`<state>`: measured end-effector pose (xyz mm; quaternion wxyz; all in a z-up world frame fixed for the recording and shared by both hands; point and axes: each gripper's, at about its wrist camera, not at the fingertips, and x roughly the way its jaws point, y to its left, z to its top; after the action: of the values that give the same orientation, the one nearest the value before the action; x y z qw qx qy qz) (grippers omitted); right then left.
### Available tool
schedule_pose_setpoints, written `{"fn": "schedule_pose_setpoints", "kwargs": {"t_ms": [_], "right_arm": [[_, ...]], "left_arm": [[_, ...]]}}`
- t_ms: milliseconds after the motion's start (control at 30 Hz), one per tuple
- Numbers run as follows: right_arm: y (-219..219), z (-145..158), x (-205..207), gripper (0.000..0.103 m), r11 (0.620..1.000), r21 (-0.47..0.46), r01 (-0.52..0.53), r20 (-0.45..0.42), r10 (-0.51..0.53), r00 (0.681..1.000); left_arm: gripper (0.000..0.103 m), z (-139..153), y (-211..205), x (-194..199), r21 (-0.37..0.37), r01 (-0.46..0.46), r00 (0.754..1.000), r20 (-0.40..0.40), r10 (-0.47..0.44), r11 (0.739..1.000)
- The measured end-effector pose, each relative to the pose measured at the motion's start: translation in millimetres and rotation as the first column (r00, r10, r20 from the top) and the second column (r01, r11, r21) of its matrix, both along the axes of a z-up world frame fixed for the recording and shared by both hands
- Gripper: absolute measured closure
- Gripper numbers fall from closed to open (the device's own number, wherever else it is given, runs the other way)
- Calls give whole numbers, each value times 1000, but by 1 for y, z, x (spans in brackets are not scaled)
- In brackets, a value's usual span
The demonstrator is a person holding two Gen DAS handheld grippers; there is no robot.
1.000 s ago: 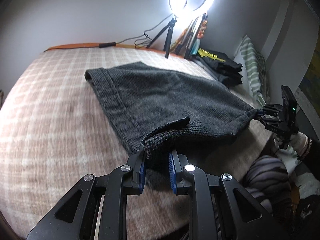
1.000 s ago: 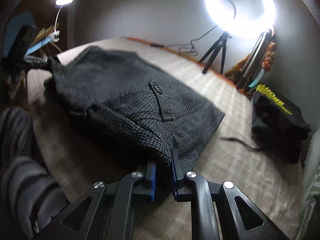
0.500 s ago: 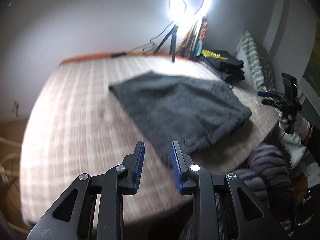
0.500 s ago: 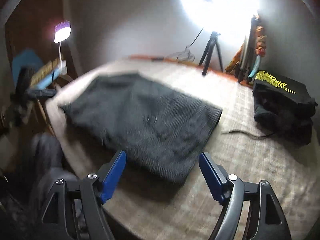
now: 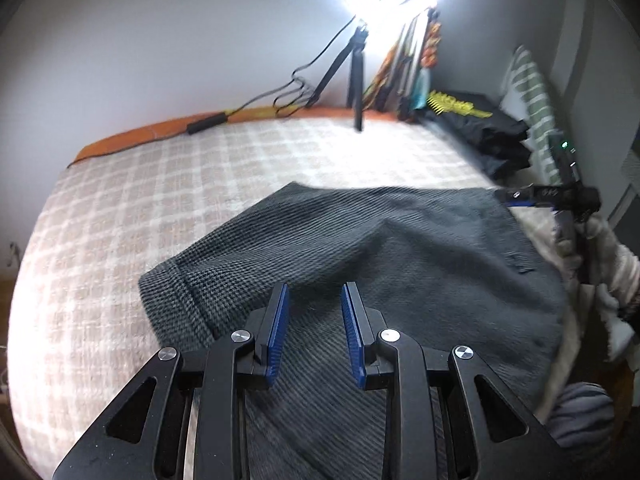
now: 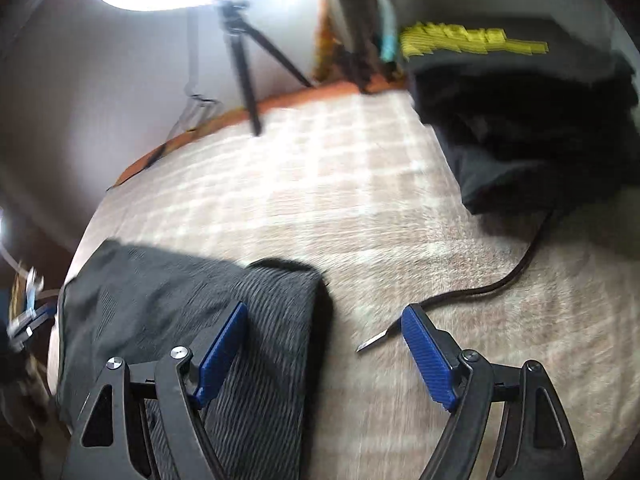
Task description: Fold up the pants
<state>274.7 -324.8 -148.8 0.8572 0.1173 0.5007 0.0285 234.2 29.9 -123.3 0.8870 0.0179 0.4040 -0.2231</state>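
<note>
The left claw (image 5: 313, 330) hung released over the dark grey knit pants (image 5: 400, 256), its blue pads parted with nothing between them and the fabric spreading just ahead of and beneath the tips. The pants lay folded on the bed (image 5: 120, 240), which wore a beige plaid cover; a thick hemmed edge showed just to the left of this claw, and the cloth ran away to its right toward the bed's edge. Far to the right of the left claw, the right claw (image 5: 516, 196) appeared near the pants' far corner, too blurred to say whether it touched the cloth.

From the right wrist view, the right claw (image 6: 324, 350) stood wide open, grasping nothing. Its left pad hung over the pants (image 6: 192, 312), while its right pad hung over bare plaid cover. The edge of the pants ran between the two pads. A black cable (image 6: 500, 284) lay on the bed just ahead of the right pad. Farther ahead and to the right sat a stack of black clothes with yellow lettering (image 6: 520, 120). A ring light on a tripod (image 6: 240, 52) stood at the far edge of the bed by the wall.
</note>
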Motion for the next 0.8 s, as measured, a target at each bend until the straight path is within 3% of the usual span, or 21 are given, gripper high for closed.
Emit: {"fn": "schedule_pose_setpoints", "kwargs": {"t_ms": [100, 167, 233, 267, 333, 400, 467, 600, 700, 733, 767, 800], "right_arm": [[0, -6, 6, 23, 999, 39, -7, 2, 7, 1000], [0, -8, 9, 52, 992, 121, -34, -9, 36, 999], [4, -6, 13, 69, 986, 154, -58, -7, 60, 998], [9, -3, 13, 79, 988, 134, -73, 0, 74, 997], [22, 5, 12, 91, 991, 57, -122, 12, 121, 993], [35, 14, 14, 94, 985, -91, -145, 29, 148, 989], [39, 13, 18, 100, 978, -165, -125, 19, 130, 991], [43, 12, 21, 100, 974, -192, -120, 16, 125, 992], [39, 21, 10, 78, 981, -152, -121, 20, 126, 992], [37, 26, 1, 58, 984, -137, -111, 29, 116, 993], [36, 31, -9, 52, 987, -125, -100, 41, 105, 994], [35, 37, -21, 52, 990, -106, -95, 50, 100, 994]], "left_arm": [[78, -19, 2, 9, 63, -33, 999, -24, 35, 997], [78, -29, 7, 10, 73, -53, 998, -42, 57, 996], [78, -32, 9, 7, 83, -50, 998, -28, 53, 995], [78, -32, 8, 7, 93, -47, 999, -16, 49, 995], [78, -32, 5, 4, 120, -40, 999, 1, 40, 992], [78, -29, 6, 6, 123, -44, 999, -4, 45, 991], [78, -20, 4, 4, 145, -66, 998, 20, 64, 987], [78, 10, -11, -13, 120, -13, 997, 77, 3, 993], [62, 28, -39, -21, 115, 54, 993, 97, -66, 992], [60, 31, -45, -21, 105, 68, 992, 96, -79, 992], [60, 33, -54, -21, 92, 90, 991, 91, -99, 992], [60, 32, -61, -20, 92, 102, 990, 91, -111, 990]]}}
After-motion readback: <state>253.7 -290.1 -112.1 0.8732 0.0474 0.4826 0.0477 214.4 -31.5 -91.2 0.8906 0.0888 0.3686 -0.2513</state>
